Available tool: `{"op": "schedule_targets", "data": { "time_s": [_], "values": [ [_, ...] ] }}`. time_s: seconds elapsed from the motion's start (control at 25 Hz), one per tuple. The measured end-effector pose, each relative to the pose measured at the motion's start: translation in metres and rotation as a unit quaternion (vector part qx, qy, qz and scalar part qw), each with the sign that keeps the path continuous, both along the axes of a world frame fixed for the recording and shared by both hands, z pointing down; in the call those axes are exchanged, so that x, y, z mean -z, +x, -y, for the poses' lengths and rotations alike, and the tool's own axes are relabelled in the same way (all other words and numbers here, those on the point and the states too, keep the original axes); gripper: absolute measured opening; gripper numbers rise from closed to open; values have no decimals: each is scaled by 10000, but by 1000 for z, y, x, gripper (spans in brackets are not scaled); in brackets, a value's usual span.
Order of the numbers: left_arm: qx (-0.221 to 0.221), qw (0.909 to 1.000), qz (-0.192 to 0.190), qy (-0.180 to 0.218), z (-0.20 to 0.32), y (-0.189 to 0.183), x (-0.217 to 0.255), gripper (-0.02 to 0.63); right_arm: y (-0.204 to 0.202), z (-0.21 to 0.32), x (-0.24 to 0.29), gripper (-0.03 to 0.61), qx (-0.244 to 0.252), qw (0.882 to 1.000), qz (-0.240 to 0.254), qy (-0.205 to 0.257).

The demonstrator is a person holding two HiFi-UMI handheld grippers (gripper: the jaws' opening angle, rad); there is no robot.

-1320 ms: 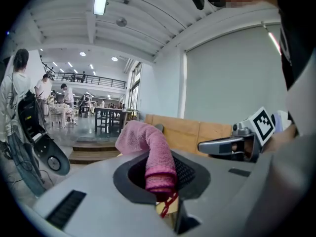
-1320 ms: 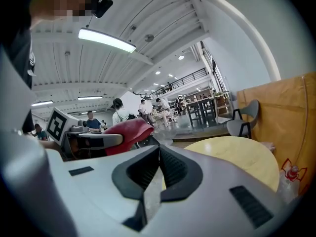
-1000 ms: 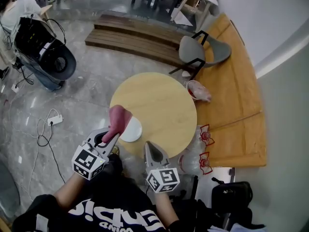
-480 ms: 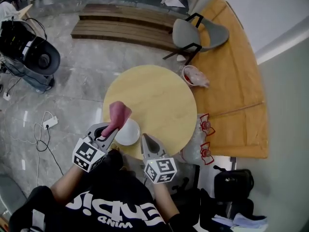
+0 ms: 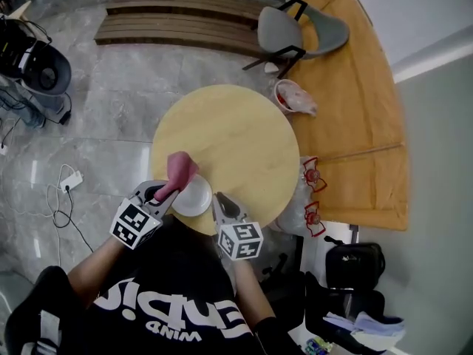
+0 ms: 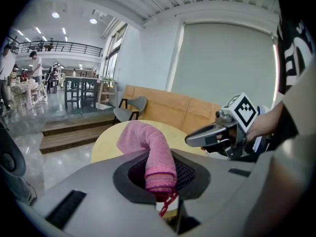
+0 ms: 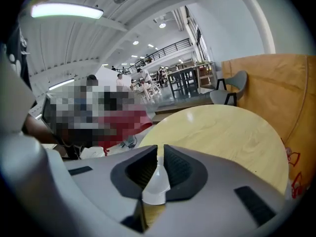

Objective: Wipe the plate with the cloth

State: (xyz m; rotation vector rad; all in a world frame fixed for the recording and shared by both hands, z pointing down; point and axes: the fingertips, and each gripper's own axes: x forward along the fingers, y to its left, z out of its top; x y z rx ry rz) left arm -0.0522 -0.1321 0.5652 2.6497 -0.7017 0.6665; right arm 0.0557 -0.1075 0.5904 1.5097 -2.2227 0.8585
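A white plate [image 5: 194, 198] lies at the near edge of the round wooden table [image 5: 236, 139]. My right gripper [image 5: 217, 200] is shut on the plate's right rim. In the right gripper view the white rim [image 7: 157, 177] shows pinched between the jaws. My left gripper [image 5: 162, 193] is shut on a pink cloth [image 5: 179, 170]. The cloth stands up out of the jaws over the plate's left side. In the left gripper view the cloth [image 6: 148, 149] curls forward from the jaws, and the right gripper [image 6: 217, 132] is in sight beyond it.
A grey chair [image 5: 295, 24] stands past the table, with wooden steps [image 5: 185, 13] behind it. To the right runs an orange bench [image 5: 355, 109], with a plastic bag [image 5: 295, 98] and clear bags [image 5: 310, 205] beside it. A power strip [image 5: 68, 182] lies on the floor at left.
My right gripper has come forward to the plate's rim and closed on it. The left gripper still holds the cloth by the plate. The head view has shifted over the table.
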Motion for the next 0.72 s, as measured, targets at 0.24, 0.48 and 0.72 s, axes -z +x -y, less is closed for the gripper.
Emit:
{"op": "schedule_targets", "data": {
  "time_s": [0.24,0.48,0.72],
  "values": [
    [-6,9996,178,-228,2,6,-19,49,3,-4,-55,88,353,9967,-55,-730],
    [120,9985,429,-323,5,12,-37,49,11,-10,-113,99,800,9855,-213,-1482],
    [153,9969,677,-375,0,8,-53,49,7,-14,-142,103,1128,9751,-423,-1862]
  ]
}}
